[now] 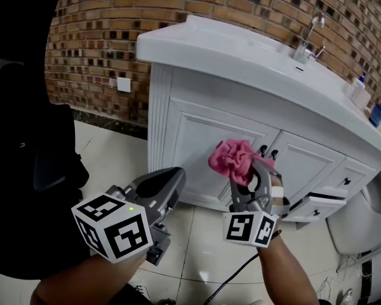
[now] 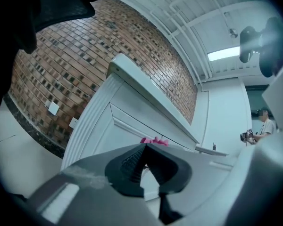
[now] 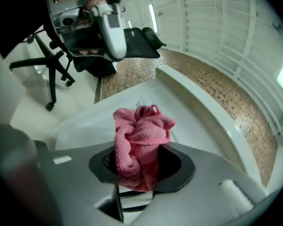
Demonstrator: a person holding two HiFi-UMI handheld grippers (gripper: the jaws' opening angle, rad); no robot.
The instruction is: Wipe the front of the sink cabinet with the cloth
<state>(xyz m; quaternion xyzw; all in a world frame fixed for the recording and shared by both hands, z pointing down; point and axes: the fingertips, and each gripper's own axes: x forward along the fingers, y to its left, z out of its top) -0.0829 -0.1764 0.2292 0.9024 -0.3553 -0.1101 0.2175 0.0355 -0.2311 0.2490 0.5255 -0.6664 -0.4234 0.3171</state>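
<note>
The cabinet point(image 1: 197, 138) is cut off at its right end by the picture's edge, and part of one door is covered by the cloth point(image 1: 233, 159). The bottles point(image 1: 360, 94) at the counter's right end are too small to be identified.

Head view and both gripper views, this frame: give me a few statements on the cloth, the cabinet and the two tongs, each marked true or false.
1. The right tongs are shut on the pink cloth. True.
2. The left tongs hold a second cloth. False: they are shut with nothing between them.
3. A faucet stands on top of the sink. True.
4. The pink cloth lies on the floor tiles. False: it is held up in front of the white sink cabinet.
</note>
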